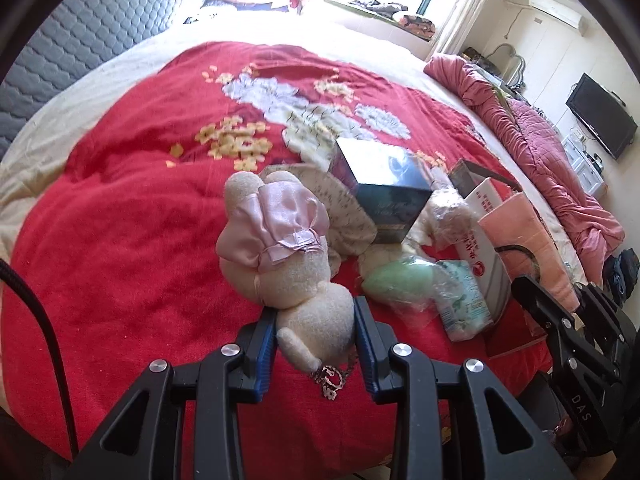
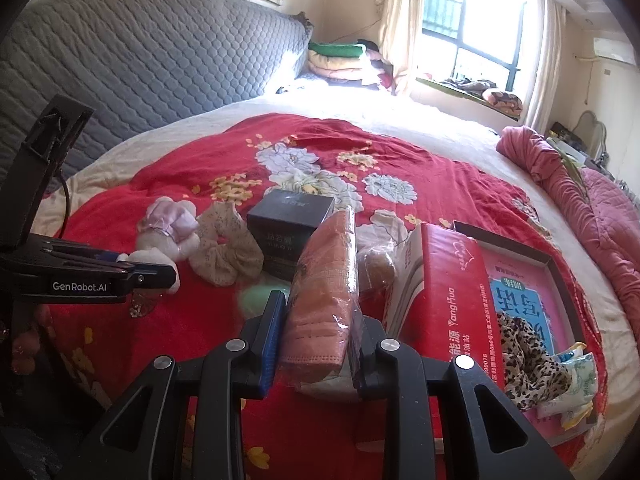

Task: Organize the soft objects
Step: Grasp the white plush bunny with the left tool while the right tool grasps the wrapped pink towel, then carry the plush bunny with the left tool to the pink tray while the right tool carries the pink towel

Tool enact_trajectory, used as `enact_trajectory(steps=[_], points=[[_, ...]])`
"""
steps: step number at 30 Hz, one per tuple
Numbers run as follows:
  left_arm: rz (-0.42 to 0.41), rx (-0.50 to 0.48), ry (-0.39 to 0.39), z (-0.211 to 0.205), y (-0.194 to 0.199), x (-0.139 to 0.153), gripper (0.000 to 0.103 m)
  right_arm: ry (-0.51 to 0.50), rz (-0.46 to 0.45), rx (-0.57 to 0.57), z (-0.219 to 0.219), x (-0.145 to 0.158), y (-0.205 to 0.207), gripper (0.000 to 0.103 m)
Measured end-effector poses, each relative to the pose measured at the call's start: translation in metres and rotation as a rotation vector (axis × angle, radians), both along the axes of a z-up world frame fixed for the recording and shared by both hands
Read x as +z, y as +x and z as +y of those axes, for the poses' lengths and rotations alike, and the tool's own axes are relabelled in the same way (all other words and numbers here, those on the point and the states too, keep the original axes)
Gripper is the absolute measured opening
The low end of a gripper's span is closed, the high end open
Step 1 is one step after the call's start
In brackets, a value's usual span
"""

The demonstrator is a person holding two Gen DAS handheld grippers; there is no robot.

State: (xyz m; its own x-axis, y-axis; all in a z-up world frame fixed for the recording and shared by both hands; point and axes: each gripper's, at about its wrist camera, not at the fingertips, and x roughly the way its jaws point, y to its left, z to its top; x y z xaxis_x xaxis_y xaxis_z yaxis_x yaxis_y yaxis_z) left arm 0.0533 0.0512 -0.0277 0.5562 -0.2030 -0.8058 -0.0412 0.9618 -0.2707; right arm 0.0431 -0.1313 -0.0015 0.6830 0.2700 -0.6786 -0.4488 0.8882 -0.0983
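Dark box (image 2: pixel 289 227) on red floral blanket (image 1: pixel 132 184), grey headboard (image 2: pixel 152 60) behind.

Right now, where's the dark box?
In the right wrist view the dark box sits mid-bed on the red blanket, just right of the floral scrunchie and behind the wrapped peach towel held in the right gripper.

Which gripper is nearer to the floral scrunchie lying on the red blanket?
Left. The left gripper, shut on the plush toy, sits just beside the floral scrunchie. The right gripper, shut on the wrapped pink cloth, is further off, nearer the red box.
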Motion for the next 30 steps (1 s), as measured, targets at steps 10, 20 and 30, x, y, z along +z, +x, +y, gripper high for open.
enact_trajectory(steps=[10, 20, 30], points=[[-0.069, -0.066, -0.023, -0.029, -0.008, 0.044, 0.035, 0.084, -0.073, -0.063, -0.033, 0.037, -0.007, 0.03], [-0.122, -0.21, 0.002, -0.104, -0.006, 0.08, 0.036, 0.166, -0.141, -0.19, -0.092, 0.068, -0.011, 0.03], [-0.137, -0.339, 0.023, -0.171, 0.0, 0.097, 0.036, 0.205, -0.193, -0.356, -0.16, 0.084, -0.013, 0.029]])
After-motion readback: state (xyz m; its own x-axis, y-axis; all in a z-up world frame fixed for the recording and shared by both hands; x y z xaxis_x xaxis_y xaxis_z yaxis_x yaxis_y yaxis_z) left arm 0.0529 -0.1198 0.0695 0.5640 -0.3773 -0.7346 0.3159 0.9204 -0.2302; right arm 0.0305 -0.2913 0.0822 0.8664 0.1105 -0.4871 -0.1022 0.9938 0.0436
